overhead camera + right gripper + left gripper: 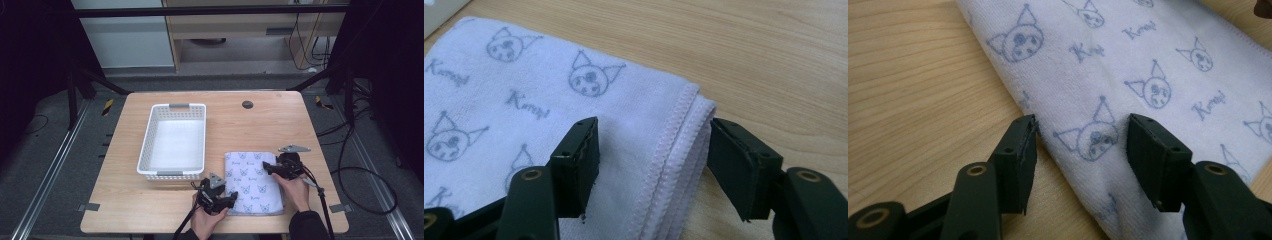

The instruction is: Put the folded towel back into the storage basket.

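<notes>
Folded white towel (pixel 253 182) with blue cat-face print, lying flat on the near right part of the wooden table (pixel 125 200), just right of the white plastic basket (pixel 150 145).

Left hand-held gripper (pixel 231 199) at the towel's near left corner, low over the table; in the left gripper view (pixel 1080 142), jaws spread apart, straddling the towel's folded edge, one jaw over bare wood beside the edge, the other over the cloth; pads not pressing on the cloth.

Right hand-held gripper (pixel 266 167) at the towel's far right part, held from the right side; in the right gripper view (pixel 654 145), jaws likewise apart, straddling the stitched, layered edge of the towel (pixel 574 100), one jaw over the printed cloth, the other over bare wood just beyond the edge; no clamp on the cloth visible.

Dark round disc (pixel 247 104) set in the table near its far edge, well apart from the towel.
</notes>
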Demonstrator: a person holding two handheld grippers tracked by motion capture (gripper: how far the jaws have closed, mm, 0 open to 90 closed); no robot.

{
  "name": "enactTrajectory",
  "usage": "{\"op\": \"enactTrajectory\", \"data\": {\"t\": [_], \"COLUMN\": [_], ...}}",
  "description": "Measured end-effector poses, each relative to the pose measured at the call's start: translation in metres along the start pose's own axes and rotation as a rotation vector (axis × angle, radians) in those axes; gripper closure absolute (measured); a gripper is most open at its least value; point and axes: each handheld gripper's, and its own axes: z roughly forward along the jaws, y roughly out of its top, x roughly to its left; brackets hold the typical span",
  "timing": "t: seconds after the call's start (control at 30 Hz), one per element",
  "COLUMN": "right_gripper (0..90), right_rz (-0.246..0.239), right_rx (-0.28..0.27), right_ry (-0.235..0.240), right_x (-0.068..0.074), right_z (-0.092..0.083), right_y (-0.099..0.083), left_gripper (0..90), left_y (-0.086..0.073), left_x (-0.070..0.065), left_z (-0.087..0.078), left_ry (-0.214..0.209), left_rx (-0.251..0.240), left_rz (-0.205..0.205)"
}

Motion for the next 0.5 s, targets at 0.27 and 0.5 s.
{"op": "enactTrajectory", "data": {"t": [0.27,0.5], "right_gripper": [39.6,56.9], "right_rz": [0.068,0.102], "right_rx": [0.022,0.036], "right_ry": [0.042,0.074], "right_x": [-0.0045,-0.0015], "right_z": [0.0054,0.0043], "right_y": [-0.0026,-0.0018], "left_gripper": [51.0,60.7], "left_y": [0.0037,0.0020], "left_x": [-0.0080,-0.0046], "left_z": [0.0028,0.0020], "left_ry": [0.036,-0.001], "left_rx": [0.026,0.015], "left_rz": [0.020,-0.030]}}
